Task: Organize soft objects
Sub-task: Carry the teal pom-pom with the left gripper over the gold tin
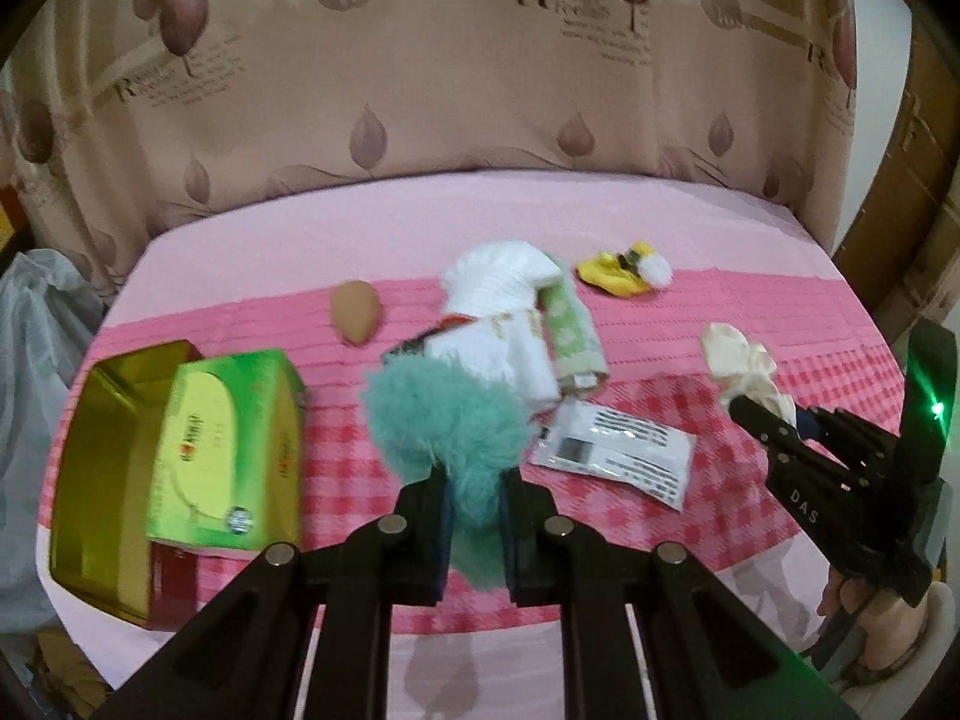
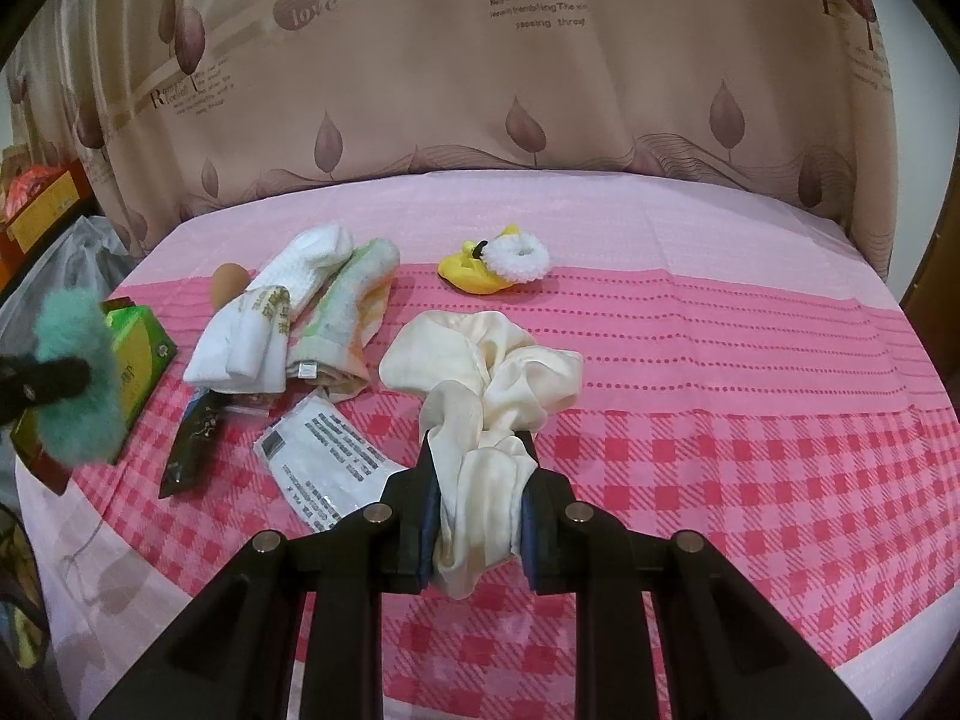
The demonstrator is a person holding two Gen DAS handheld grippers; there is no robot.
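My left gripper is shut on a fluffy teal scrunchie, held above the pink checked cloth; the same scrunchie shows at the left edge of the right wrist view. My right gripper is shut on a cream satin cloth that trails onto the table; from the left wrist view that gripper and the cream cloth sit at the right. A white towel and a green-striped towel lie side by side behind.
A green tissue box rests in a gold tin at the left. A brown egg-shaped sponge, a white packet, a dark sachet and a yellow toy with a white scrunchie lie about. A curtain hangs behind.
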